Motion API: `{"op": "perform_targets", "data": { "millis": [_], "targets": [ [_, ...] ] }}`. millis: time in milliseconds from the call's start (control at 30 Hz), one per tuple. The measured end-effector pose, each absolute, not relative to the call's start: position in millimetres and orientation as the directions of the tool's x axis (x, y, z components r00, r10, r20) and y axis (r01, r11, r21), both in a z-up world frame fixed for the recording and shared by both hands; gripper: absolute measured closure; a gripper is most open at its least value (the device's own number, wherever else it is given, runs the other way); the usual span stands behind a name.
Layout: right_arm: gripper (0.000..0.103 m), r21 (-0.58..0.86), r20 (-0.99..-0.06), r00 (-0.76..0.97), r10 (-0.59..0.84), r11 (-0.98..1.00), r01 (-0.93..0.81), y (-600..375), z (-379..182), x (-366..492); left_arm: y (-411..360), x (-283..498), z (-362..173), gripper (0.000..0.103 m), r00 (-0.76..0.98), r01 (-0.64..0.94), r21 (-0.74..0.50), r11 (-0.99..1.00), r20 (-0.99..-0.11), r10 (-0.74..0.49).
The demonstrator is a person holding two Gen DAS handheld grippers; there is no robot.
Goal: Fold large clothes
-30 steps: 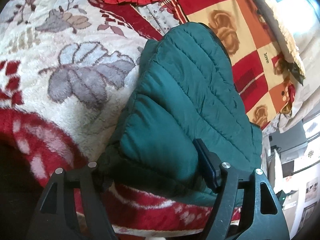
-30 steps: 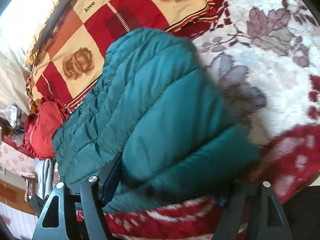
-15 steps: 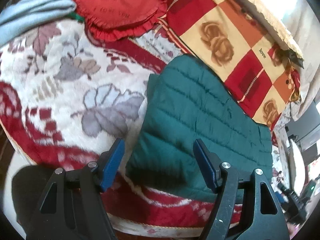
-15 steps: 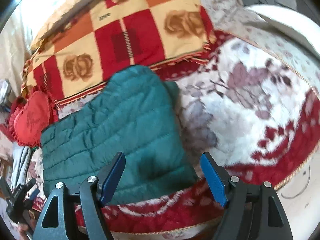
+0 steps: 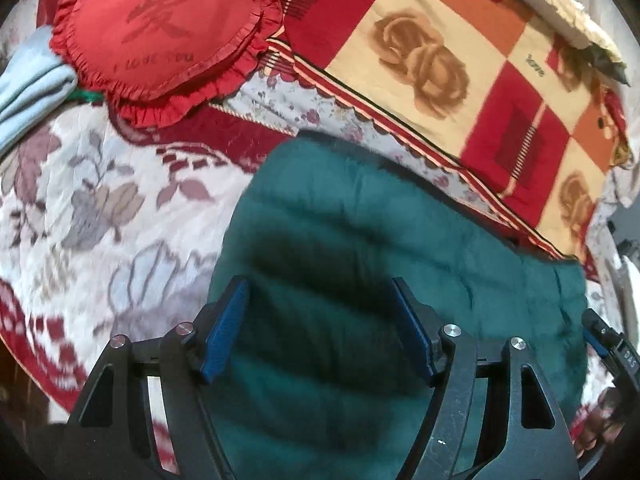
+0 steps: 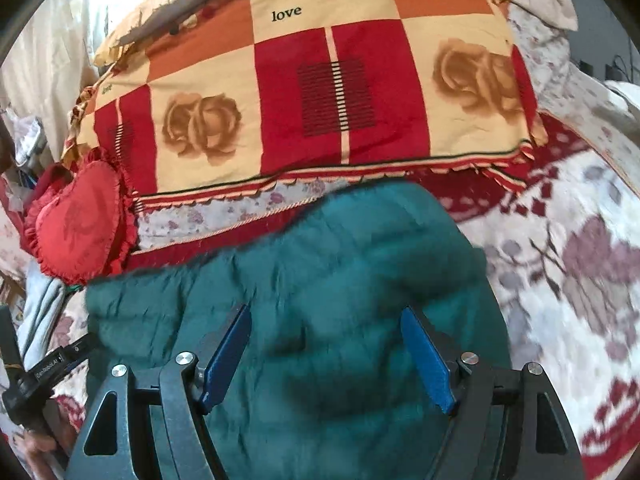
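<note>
While both grippers' fingers stand released, left gripper (image 5: 318, 328), right gripper (image 6: 326, 354), folded green jacket (image 5: 400, 248) lies lengthwise along patterned quilt (image 5: 460, 60).

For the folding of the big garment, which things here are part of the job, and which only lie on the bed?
Part of the job:
- green quilted jacket, lying folded on the bed
- left gripper, open above it
- right gripper, open above it

Only lying about:
- red heart cushion
- checked rose pillow
- floral blanket
- pale blue cloth
</note>
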State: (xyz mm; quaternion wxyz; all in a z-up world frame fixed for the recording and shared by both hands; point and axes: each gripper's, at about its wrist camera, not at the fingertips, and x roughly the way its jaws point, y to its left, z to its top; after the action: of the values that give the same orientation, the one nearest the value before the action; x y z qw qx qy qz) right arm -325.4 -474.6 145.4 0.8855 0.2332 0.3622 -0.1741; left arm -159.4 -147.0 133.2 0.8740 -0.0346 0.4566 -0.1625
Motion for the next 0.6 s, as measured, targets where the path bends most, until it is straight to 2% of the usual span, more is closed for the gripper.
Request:
{"op": "perform_targets", "data": {
  "millis": [167, 267, 600],
  "targets": [
    [0.028, 0.204, -0.745, 0.636, -0.201, 0.839, 0.504, -491.8, 129.4, -297.2, -159.9, -128.8, 117.5, 0.031, 0.519, 0.232, -0.170, 0.958, -0.811, -0.269],
    [0.028, 0.169, -0.772, 0.600, -0.211, 0.841, 0.514, -500.6, 110.6, -285.6, -166.2, -121.3, 111.0, 0.024, 0.524, 0.226, -0.157, 0.961, -0.812, -0.256],
    [0.017, 0.181, -0.797, 0.572, -0.195, 0.827, 0.533, -515.9, 80.0, -269.2, -179.8, -113.4, 94.5, 0.020, 0.554, 0.252, -0.100, 0.962, -0.800, -0.228]
  ]
}}
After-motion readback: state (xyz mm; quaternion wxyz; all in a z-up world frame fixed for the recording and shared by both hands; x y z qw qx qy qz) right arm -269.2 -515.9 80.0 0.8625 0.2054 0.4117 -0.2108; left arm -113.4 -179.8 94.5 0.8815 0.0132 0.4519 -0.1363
